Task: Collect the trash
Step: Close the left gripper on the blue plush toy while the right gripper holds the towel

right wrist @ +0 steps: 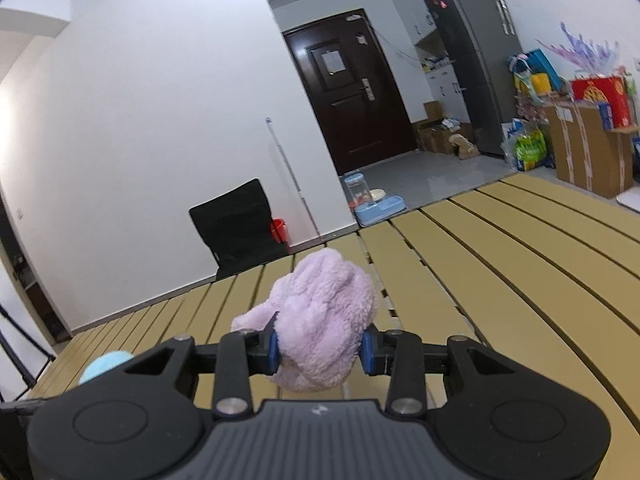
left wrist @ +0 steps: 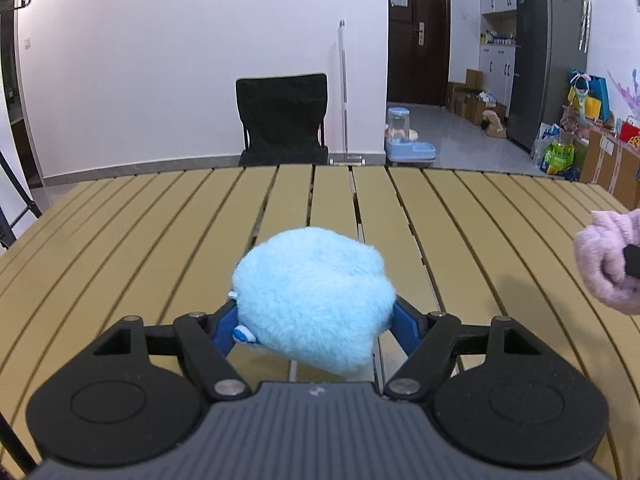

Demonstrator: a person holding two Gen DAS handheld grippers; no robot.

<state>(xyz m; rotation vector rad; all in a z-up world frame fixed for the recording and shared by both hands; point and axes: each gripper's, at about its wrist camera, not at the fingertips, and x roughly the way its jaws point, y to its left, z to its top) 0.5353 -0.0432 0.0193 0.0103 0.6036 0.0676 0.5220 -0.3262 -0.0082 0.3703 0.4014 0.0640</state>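
Observation:
A light blue fluffy plush (left wrist: 312,296) is pinched between the blue pads of my left gripper (left wrist: 316,322), which is shut on it just above the tan slatted table (left wrist: 120,240). A white and blue tag sticks out at the plush's left side. My right gripper (right wrist: 320,350) is shut on a lilac fluffy plush (right wrist: 324,320), held over the table (right wrist: 500,280). The lilac plush (left wrist: 604,260) also shows at the right edge of the left wrist view. The blue plush (right wrist: 106,364) peeks in at the lower left of the right wrist view.
A black folding chair (left wrist: 282,120) stands behind the table's far edge, with a white mop pole (left wrist: 343,92) against the wall. A blue pet feeder (left wrist: 408,136) sits on the floor by a dark door (right wrist: 352,92). A grey fridge (left wrist: 548,52), bags and cardboard boxes (right wrist: 588,144) fill the right.

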